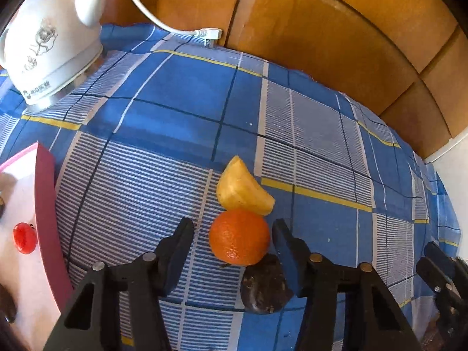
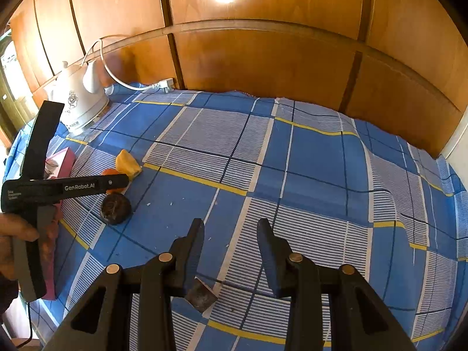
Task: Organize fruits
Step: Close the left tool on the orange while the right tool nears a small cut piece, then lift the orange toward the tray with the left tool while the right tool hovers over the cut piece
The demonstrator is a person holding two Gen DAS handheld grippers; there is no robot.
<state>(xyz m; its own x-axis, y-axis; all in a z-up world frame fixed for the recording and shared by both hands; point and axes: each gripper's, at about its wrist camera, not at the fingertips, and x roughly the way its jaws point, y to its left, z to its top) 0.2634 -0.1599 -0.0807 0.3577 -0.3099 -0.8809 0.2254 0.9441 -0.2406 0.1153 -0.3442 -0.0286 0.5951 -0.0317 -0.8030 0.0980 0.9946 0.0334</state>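
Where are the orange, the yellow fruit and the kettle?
orange (image 1: pixel 239 236), left wrist view, middle of its peel.
yellow fruit (image 1: pixel 241 188), left wrist view, middle of its pale face.
kettle (image 1: pixel 49 49), left wrist view, its white side.

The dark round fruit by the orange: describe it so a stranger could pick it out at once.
Start at the white kettle at the back of the blue checked tablecloth, then come forward to the cluster of three fruits. The yellow wedge lies farthest back, the orange sits against it, and the dark fruit touches the orange's near side. It alone is blackish-brown, dull and rough.
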